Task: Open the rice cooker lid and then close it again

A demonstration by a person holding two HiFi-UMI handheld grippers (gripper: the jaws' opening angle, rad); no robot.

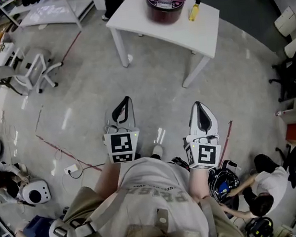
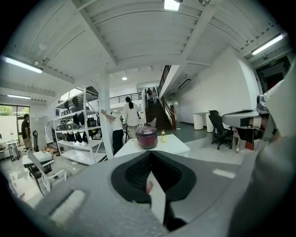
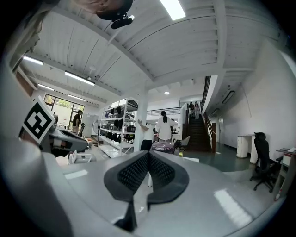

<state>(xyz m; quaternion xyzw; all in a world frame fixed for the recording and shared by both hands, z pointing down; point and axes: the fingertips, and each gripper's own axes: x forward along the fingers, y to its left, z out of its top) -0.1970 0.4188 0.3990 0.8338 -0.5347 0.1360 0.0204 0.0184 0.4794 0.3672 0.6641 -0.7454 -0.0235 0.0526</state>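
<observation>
Head view, rice cooker: the dark red rice cooker stands at the far end of a white table, near the top of the frame; its lid is down; it is well apart from both grippers
Bottle: a small yellow bottle stands just beside the rice cooker, to its right, on the same table
Left gripper: the left gripper is held out in front of the wearer's chest, above the grey floor; its jaws are pressed together with nothing between them; in the left gripper view the rice cooker shows far off, just above the jaw tips
Right gripper: the right gripper is beside the left one, apart from it, pointing the same way; its jaws are likewise closed on nothing; in the right gripper view the rice cooker sits small, just over the tips
Room: a white chair stands on the floor left of the table; metal shelves line the wall to the left; a standing person in a white top is behind the table, back turned; a staircase rises behind
</observation>
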